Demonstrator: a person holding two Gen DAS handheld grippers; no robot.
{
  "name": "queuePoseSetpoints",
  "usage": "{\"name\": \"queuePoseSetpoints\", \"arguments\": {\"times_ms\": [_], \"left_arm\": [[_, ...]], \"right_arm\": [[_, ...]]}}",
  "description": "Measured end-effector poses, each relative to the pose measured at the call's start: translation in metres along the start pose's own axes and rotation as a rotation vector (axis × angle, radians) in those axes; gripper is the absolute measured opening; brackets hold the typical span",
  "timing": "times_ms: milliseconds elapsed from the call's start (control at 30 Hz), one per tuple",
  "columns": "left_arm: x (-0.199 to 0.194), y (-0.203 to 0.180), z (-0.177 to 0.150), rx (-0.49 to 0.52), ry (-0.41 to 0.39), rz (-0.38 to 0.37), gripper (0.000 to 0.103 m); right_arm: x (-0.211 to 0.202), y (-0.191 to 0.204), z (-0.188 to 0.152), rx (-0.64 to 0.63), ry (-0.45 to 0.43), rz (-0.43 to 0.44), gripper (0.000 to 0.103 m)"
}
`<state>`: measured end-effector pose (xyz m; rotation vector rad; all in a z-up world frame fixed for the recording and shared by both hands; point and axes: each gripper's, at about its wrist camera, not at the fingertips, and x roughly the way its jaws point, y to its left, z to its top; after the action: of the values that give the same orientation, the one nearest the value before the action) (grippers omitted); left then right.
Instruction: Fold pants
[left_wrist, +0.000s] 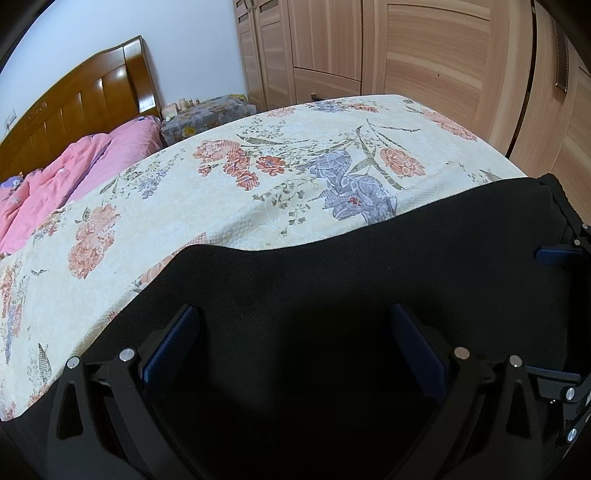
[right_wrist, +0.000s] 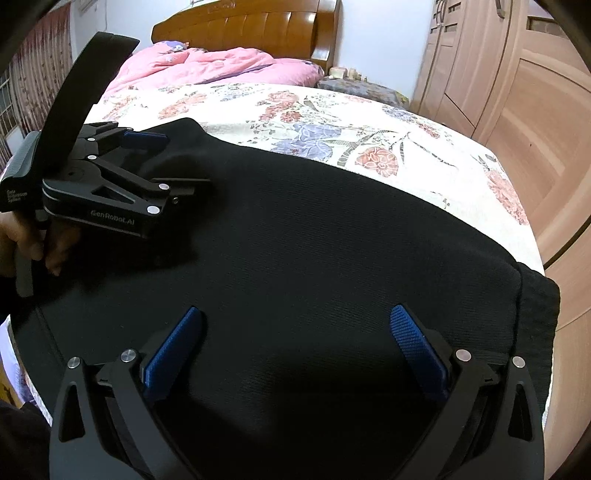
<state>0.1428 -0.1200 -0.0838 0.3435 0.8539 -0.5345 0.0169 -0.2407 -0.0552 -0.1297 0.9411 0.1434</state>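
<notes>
Both grippers hung wide open and empty over the black pants (right_wrist: 314, 240), which lay flat on the floral bedspread (right_wrist: 369, 122). The left gripper (right_wrist: 173, 162) sat at ten o'clock in the right wrist view, the right gripper (right_wrist: 295, 332) at six.

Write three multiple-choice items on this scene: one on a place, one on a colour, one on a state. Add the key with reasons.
1. Where do the pants lie?
A. on the floor
B. on the bed's near end
C. in the wardrobe

2. What colour is the quilt by the headboard?
A. pink
B. green
C. white

3. How do the right tongs stand?
A. shut on the pants
B. shut on nothing
C. open over the pants

Key: 1 B, black cloth spreads over the floral bedspread. 2 A, it shows pink in both views. 3 C, the blue pads stand wide apart.
</notes>
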Motion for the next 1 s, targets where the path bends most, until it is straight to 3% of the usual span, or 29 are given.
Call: {"name": "queuePoseSetpoints", "arguments": {"times_ms": [133,233,300,367,467,533,600,633,700,767,933,1000], "left_arm": [[0.0,0.0,0.0,-0.001,0.0,-0.003,0.102],[0.002,0.002,0.002,-0.011,0.002,-0.004,0.102],[0.002,0.001,0.003,-0.009,0.002,0.005,0.102],[0.002,0.001,0.003,-0.01,0.002,0.005,0.102],[0.002,-0.001,0.004,-0.004,0.0,0.016,0.102],[-0.003,0.003,0.004,-0.029,0.0,0.028,0.102],[-0.03,0.009,0.0,-0.106,-0.02,0.078,0.099],[-0.055,0.012,-0.006,-0.146,-0.08,0.062,0.099],[-0.097,0.015,-0.024,-0.178,-0.155,0.05,0.1],[-0.128,0.015,-0.049,-0.189,-0.184,0.079,0.101],[-0.184,0.012,-0.146,-0.181,-0.185,0.142,0.101],[-0.186,0.017,-0.178,-0.194,-0.159,0.172,0.101]], "right_arm": [[-0.003,0.001,-0.002,0.0,0.01,-0.013,0.099],[-0.018,0.005,-0.001,0.018,-0.007,-0.076,0.098],[-0.031,0.013,-0.002,0.026,-0.05,-0.035,0.098],[-0.034,0.024,-0.007,0.028,-0.04,0.048,0.098],[-0.015,0.032,-0.024,-0.001,0.015,0.037,0.099],[-0.02,0.021,-0.028,0.04,-0.026,0.064,0.099],[-0.036,0.019,-0.026,0.066,0.001,-0.037,0.098],[-0.047,0.019,-0.026,0.08,-0.021,-0.065,0.098],[-0.079,0.02,-0.032,0.115,-0.1,-0.028,0.098],[-0.09,0.03,-0.037,0.109,-0.107,-0.022,0.098],[-0.071,0.065,-0.051,0.054,-0.034,0.009,0.098],[-0.054,0.063,-0.048,0.047,-0.025,-0.051,0.099]]}}
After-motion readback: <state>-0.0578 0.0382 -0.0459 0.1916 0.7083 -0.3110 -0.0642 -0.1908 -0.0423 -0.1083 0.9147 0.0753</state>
